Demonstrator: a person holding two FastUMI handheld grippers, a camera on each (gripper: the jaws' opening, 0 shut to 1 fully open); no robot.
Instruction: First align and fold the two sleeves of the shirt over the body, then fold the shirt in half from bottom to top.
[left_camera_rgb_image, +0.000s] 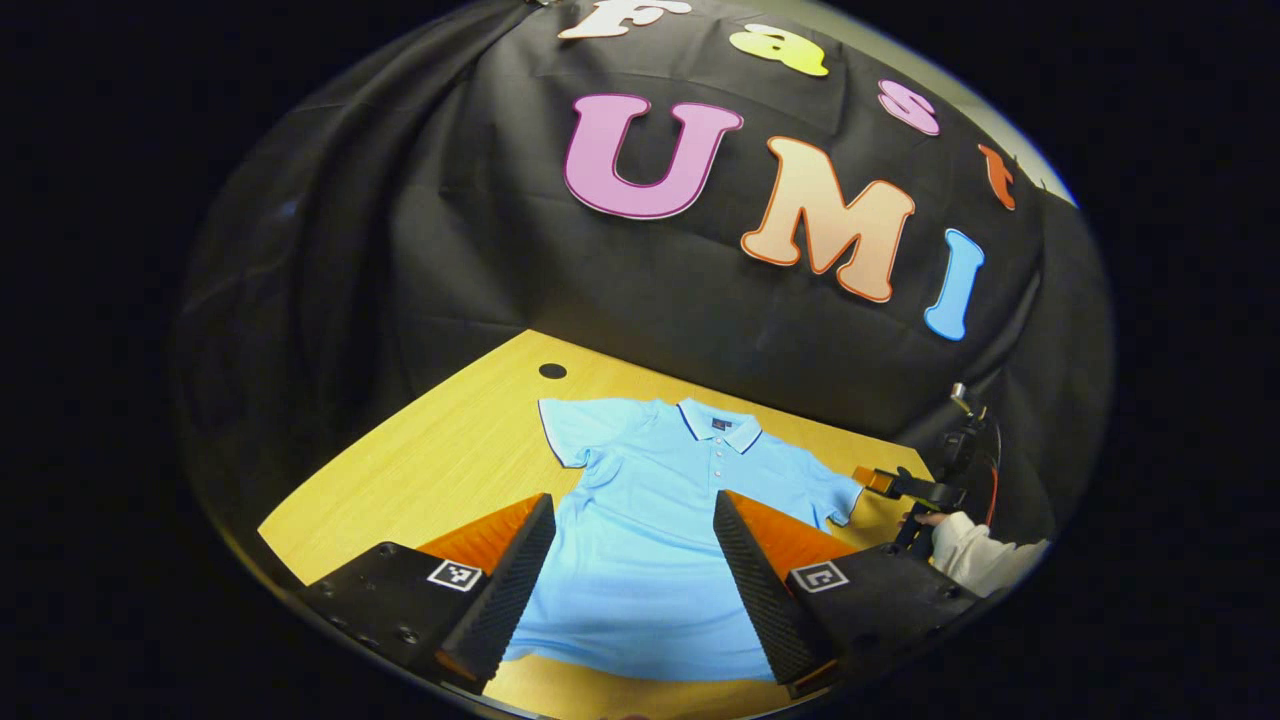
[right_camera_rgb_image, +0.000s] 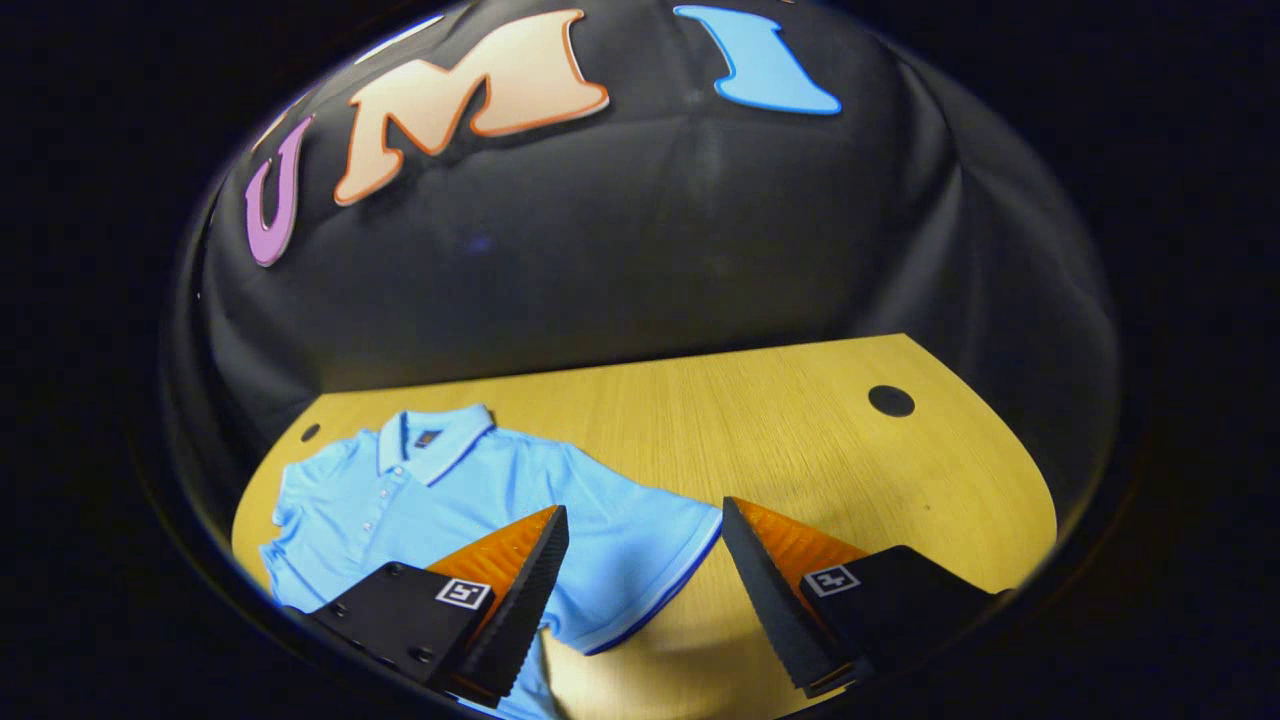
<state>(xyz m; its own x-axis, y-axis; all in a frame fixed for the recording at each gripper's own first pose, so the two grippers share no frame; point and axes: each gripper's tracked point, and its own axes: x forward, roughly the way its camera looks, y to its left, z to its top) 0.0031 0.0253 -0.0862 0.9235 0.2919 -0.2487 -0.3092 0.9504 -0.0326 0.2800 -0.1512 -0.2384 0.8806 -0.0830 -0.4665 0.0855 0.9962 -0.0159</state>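
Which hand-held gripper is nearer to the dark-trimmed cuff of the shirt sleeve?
The right hand-held gripper: the sleeve cuff lies between its open fingers. The left hand-held gripper hovers open over the shirt body instead.

the left gripper (left_camera_rgb_image: 634, 560) has 2 wedge-shaped fingers (left_camera_rgb_image: 515, 590) with ribbed, saw-toothed inner faces, each bolted to a flat black block. every block carries a small square black-and-white marker (left_camera_rgb_image: 456, 574) and a few round screw heads near its outer edge. the right gripper (right_camera_rgb_image: 645, 585) is built the same way, with a marker (right_camera_rgb_image: 464, 592) on each block. seen farther off in the left gripper view, the right gripper's dark frame trails a thin red cable (left_camera_rgb_image: 993, 480), and a white sleeve (left_camera_rgb_image: 985, 556) covers the arm behind it.
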